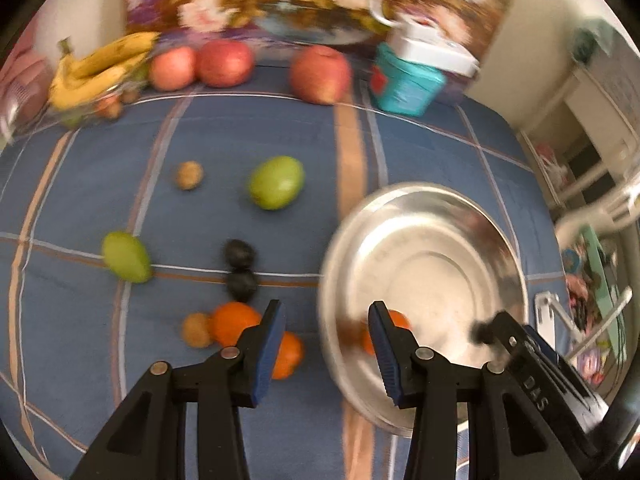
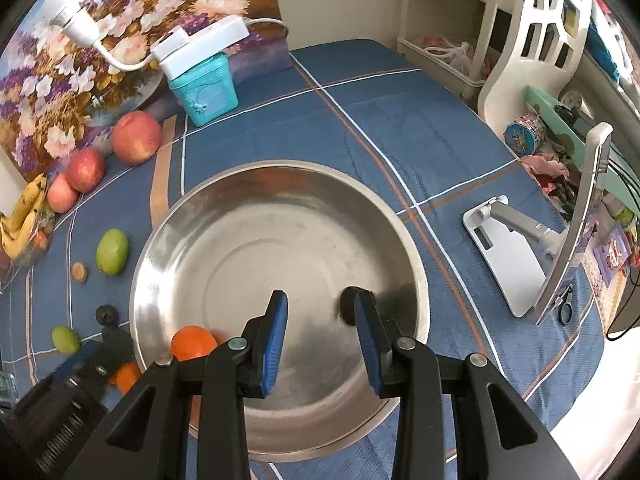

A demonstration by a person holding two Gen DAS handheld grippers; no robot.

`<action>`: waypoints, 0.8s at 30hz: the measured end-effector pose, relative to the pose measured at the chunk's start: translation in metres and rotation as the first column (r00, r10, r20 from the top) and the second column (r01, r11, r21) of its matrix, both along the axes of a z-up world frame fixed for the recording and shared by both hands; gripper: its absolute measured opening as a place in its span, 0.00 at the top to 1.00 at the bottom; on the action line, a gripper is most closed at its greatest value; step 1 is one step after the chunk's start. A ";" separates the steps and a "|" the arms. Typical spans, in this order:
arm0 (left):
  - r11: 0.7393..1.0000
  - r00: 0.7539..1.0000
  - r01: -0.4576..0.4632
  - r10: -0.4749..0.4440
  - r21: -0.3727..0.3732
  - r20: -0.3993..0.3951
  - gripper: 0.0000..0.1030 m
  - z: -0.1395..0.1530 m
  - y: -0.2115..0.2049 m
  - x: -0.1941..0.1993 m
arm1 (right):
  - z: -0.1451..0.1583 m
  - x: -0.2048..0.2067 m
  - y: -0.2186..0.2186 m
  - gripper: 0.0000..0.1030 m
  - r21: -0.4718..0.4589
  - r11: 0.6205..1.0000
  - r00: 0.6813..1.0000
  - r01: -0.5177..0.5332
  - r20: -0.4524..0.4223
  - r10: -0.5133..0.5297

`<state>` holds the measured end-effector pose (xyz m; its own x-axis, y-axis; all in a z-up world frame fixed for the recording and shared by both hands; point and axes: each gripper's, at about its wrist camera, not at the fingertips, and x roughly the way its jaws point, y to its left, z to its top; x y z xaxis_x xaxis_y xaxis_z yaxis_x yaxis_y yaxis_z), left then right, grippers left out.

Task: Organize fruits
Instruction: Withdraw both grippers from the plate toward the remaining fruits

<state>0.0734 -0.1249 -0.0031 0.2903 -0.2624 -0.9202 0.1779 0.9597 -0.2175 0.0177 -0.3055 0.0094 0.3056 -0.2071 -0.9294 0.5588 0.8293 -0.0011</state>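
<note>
A steel bowl (image 2: pixel 248 216) sits on the blue checked cloth; it also shows in the left wrist view (image 1: pixel 440 216). An orange (image 2: pixel 192 342) and a dark fruit (image 2: pixel 347 309) lie inside it. My right gripper (image 2: pixel 322 334) is open and empty over the bowl. My left gripper (image 1: pixel 328 346) is open and empty over the bowl's left rim. On the cloth lie two oranges (image 1: pixel 234 320), two dark fruits (image 1: pixel 240 254), two green fruits (image 1: pixel 276 182), two small brown fruits (image 1: pixel 189 175), three apples (image 1: pixel 320 74) and bananas (image 1: pixel 100 68).
A teal box (image 2: pixel 206 90) with a white charger on top stands at the back by a floral panel. A white stand (image 2: pixel 508 248) holding a tablet is right of the bowl. A white chair (image 2: pixel 536 40) stands beyond the table's right edge.
</note>
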 end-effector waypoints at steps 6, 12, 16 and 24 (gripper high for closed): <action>0.993 0.994 -0.107 0.107 0.040 0.008 0.48 0.000 0.052 0.010 | -0.001 0.010 0.023 0.65 -0.004 0.997 0.997 -0.080 -0.012 0.080; 0.970 0.971 -0.237 0.237 0.056 -0.003 0.44 -0.003 0.106 0.019 | -0.001 0.020 0.055 0.65 0.017 0.986 0.986 -0.166 0.002 0.166; 0.954 0.955 -0.295 0.296 0.057 -0.023 0.43 -0.008 0.132 0.020 | -0.006 0.023 0.068 0.65 0.018 0.980 0.980 -0.199 -0.012 0.199; 0.931 0.931 -0.358 0.361 0.067 -0.044 0.30 -0.015 0.159 0.022 | -0.008 0.025 0.073 0.54 -0.010 0.980 0.980 -0.197 -0.023 0.197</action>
<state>0.0949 0.0345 -0.0179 0.3043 -0.0967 -0.9477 -0.1921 0.9682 -0.1605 0.0430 -0.2327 0.0013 0.3216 -0.1559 -0.9340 0.3839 0.9231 -0.0219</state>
